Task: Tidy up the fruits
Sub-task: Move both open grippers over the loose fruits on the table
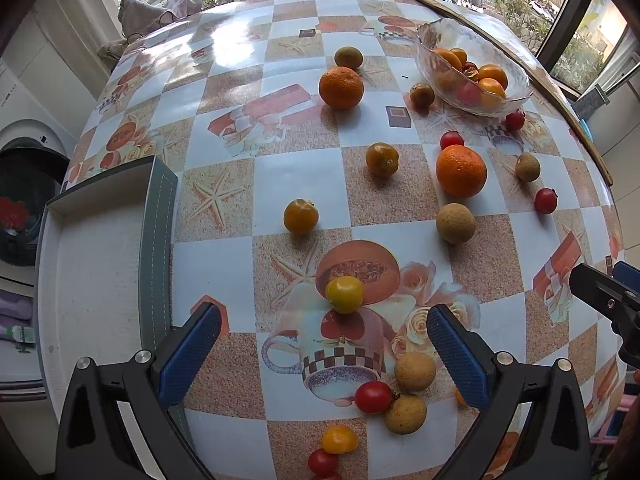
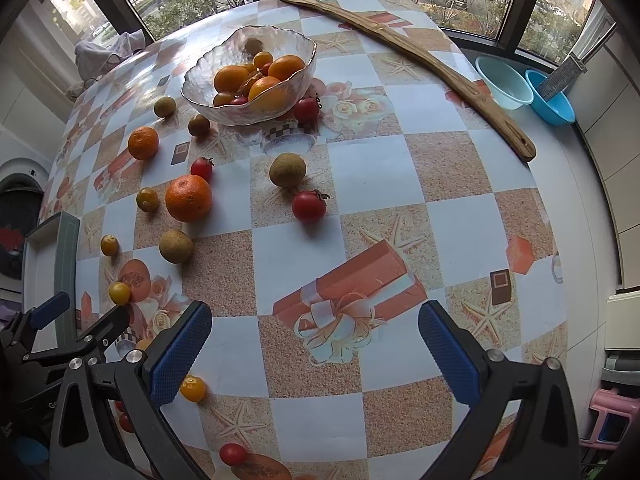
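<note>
Round table point(image 2: 400, 168) by a window, covered in a checked cloth printed with starfish and gift boxes; street and parked cars beyond the glass.

Glass bowl point(image 2: 250, 80) at 11 o'clock in the right wrist view, at 1 o'clock in the left wrist view; holds oranges and small fruits; red cherry tomato point(image 2: 306, 109) touching its near wall.

Loose fruit scattered over the cloth: large orange point(image 2: 188, 198) at 10 o'clock, brown longan point(image 2: 287, 169) just beside a second red tomato point(image 2: 309, 206) near centre; long wooden stick point(image 2: 404, 52) at 1 o'clock, well apart from the fruit.

Left gripper point(image 1: 324, 352): fingers spread wide, holding nothing; yellow cherry tomato point(image 1: 344, 294) just ahead, between the finger lines; open white box point(image 1: 96, 272) at 9 o'clock.

Right gripper point(image 2: 316, 352): fingers spread wide, holding nothing, over bare cloth.
</note>
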Demonstrator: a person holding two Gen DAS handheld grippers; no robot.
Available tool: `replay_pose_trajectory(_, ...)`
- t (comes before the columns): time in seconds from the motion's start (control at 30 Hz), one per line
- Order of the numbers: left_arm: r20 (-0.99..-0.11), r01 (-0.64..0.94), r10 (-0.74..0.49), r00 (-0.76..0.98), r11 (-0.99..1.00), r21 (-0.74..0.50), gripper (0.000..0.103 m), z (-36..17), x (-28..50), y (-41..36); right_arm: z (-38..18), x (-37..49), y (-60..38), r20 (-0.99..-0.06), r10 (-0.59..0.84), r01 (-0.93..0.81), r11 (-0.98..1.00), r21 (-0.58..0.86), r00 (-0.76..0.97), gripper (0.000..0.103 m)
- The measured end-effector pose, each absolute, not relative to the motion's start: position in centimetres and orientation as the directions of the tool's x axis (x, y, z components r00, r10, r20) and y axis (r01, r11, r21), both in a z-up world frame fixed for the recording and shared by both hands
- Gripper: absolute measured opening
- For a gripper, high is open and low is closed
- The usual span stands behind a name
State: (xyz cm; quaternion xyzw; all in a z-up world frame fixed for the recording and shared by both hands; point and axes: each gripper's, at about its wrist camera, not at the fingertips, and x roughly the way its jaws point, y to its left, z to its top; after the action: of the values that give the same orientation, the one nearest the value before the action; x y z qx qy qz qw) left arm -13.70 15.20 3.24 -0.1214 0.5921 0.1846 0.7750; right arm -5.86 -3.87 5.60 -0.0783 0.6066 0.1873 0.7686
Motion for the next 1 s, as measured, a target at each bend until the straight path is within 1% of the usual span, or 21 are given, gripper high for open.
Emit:
replay_pose_trajectory(0.53,-0.965,-0.435,0.141,0.221,0.900,0.032,0.103,2.5,-13.2,15.2,5.3,-5.2,-3.6,-0.963,0.193,-0.393,0.913,0.105,0.189,0.103)
replay_pose_trajectory(1.0,-0.963,-0.440,0.156,0.220,0.897,0.045,0.103,1.1,-12.4,15.7,3.8,-4.0,-2.9,-0.967,0.194,-0.410,0.905,0.112,0.165,0.103)
